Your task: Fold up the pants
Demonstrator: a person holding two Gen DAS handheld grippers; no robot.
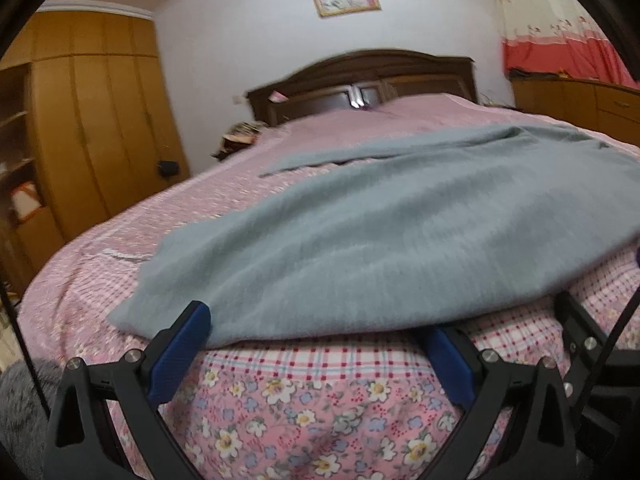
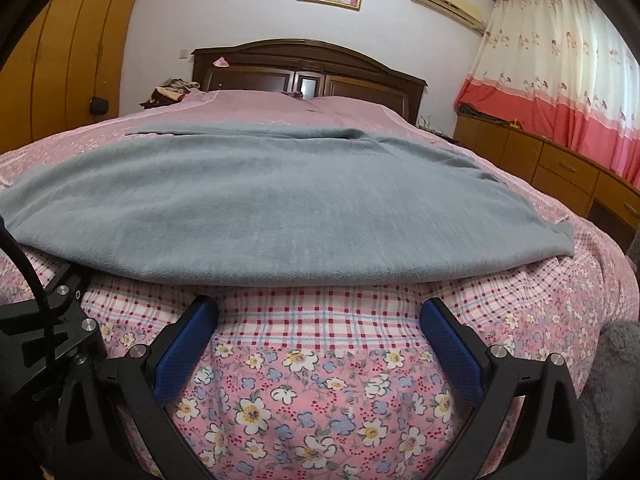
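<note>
In the left wrist view, the grey pants (image 1: 380, 232) lie spread across the bed (image 1: 120, 264), their near edge running just ahead of the left gripper (image 1: 316, 332). Its blue-padded fingers (image 1: 182, 344) stand wide apart and hold nothing; the left pad touches or overlaps the hem, and the tip of the right one is hidden under the cloth. To fold well here, both fingers likely need to slide low along the floral bedspread and pinch the full thickness of the edge, not only the top layer. In the right wrist view, the same near edge of the pants (image 2: 280, 208) hangs just beyond the right gripper (image 2: 320, 320), whose fingers (image 2: 452, 344) are likewise spread wide, empty, and just short of the fabric. Closing both grippers level with each other should keep the fold straight.
</note>
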